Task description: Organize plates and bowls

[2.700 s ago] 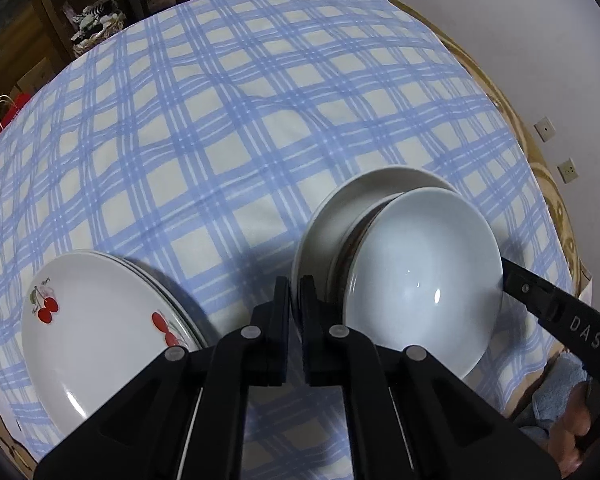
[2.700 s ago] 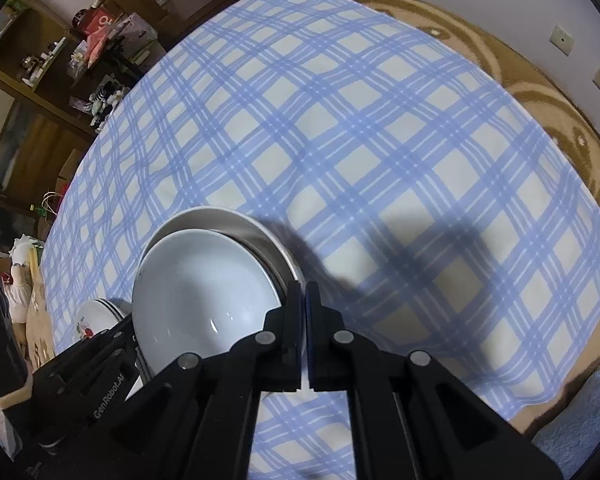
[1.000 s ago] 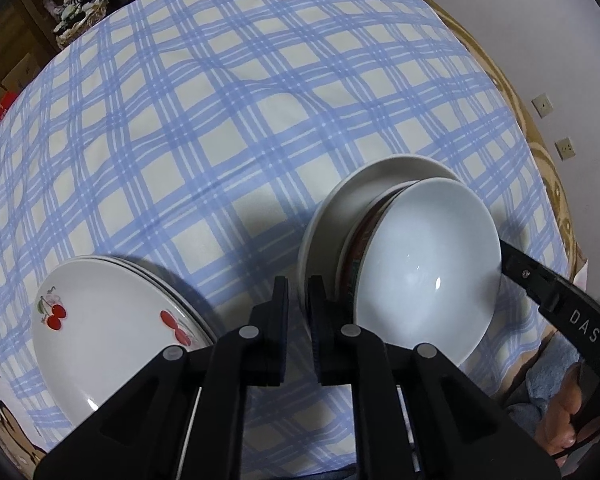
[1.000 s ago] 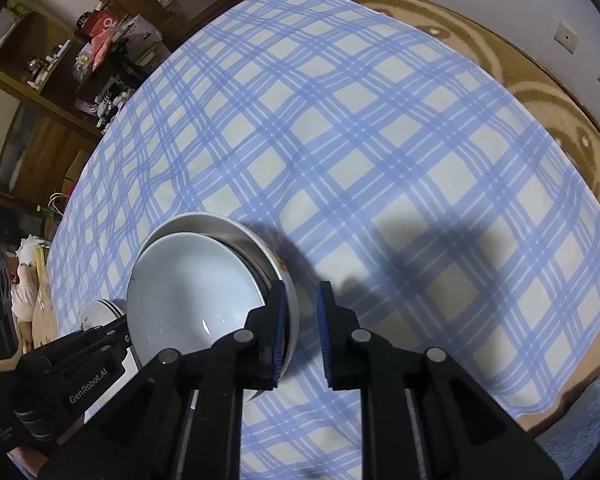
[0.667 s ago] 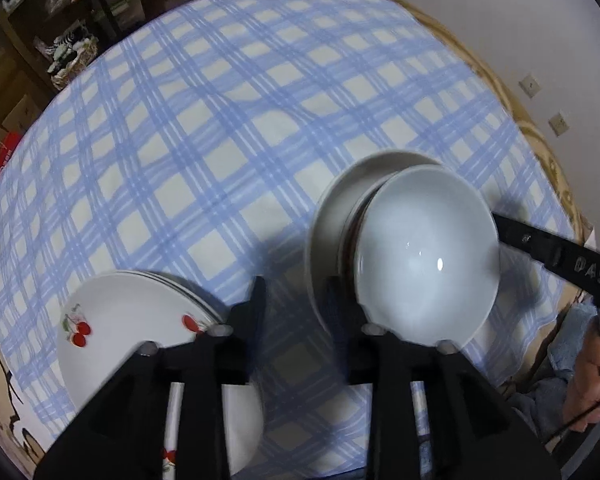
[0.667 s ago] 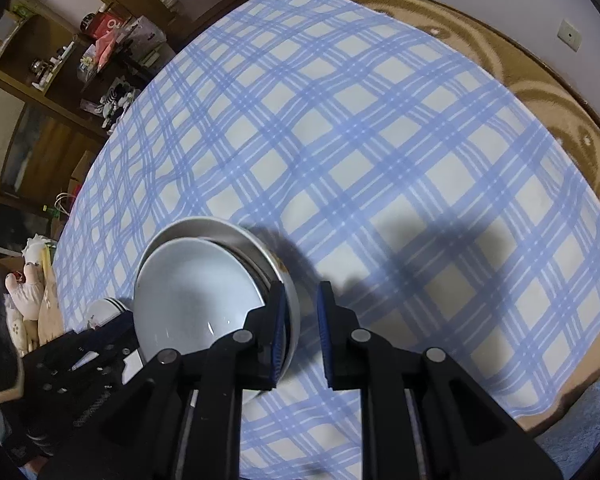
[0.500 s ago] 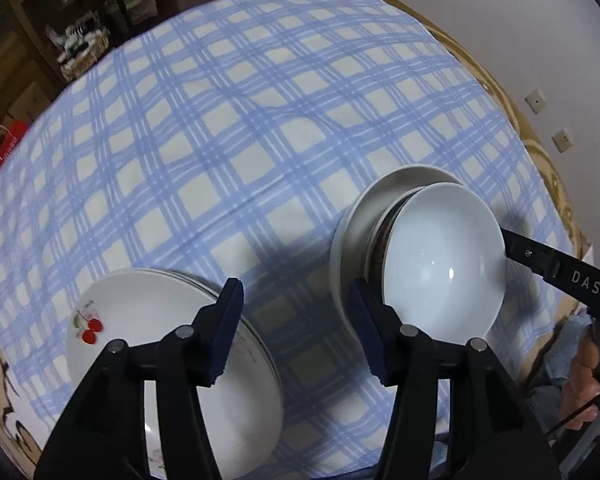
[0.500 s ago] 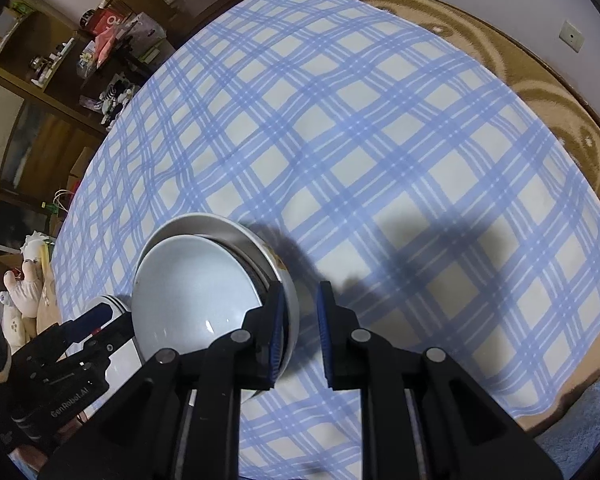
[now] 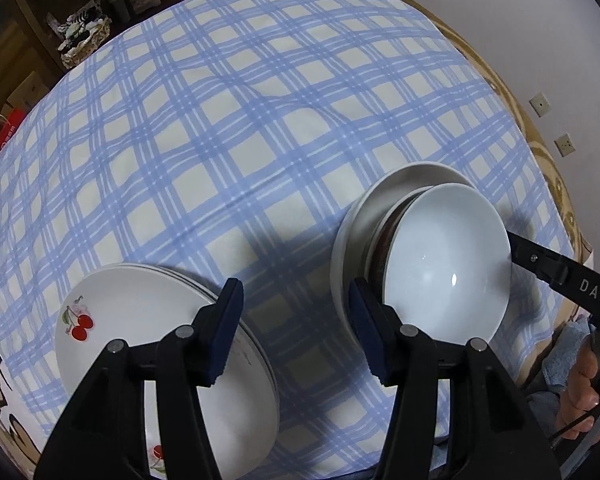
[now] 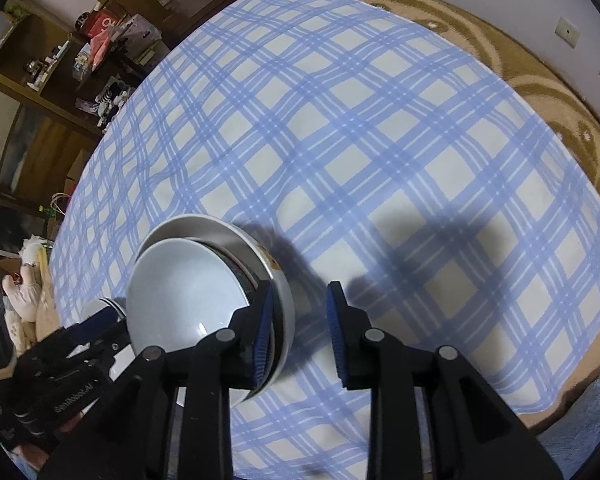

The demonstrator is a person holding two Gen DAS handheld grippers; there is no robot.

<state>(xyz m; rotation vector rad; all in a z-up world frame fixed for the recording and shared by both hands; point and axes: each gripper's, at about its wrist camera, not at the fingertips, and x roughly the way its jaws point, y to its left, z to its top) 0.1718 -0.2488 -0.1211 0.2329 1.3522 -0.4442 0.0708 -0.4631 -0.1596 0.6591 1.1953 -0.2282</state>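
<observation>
- The bowl stack (image 9: 440,256) sits near the front edge of the bench (image 9: 228,128), on its blue checked tablecloth (image 10: 360,140); the cherry-print plates (image 9: 140,320) are stacked well apart on its left.
- Glazed ceramic: I judge it stiff, heavy when nested, slippery and chippable. The rim is the place to grip.
- Left tongs (image 9: 296,332) stand half open, holding nothing.
- Right tongs (image 10: 298,332) are opening, empty, one pad beside the outer bowl's rim.

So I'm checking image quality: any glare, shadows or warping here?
Left wrist view: a small glare spot in the top bowl, and the checked cloth bulges from fisheye. Right wrist view: dark tool shadows on the cloth; focus is sharp.
</observation>
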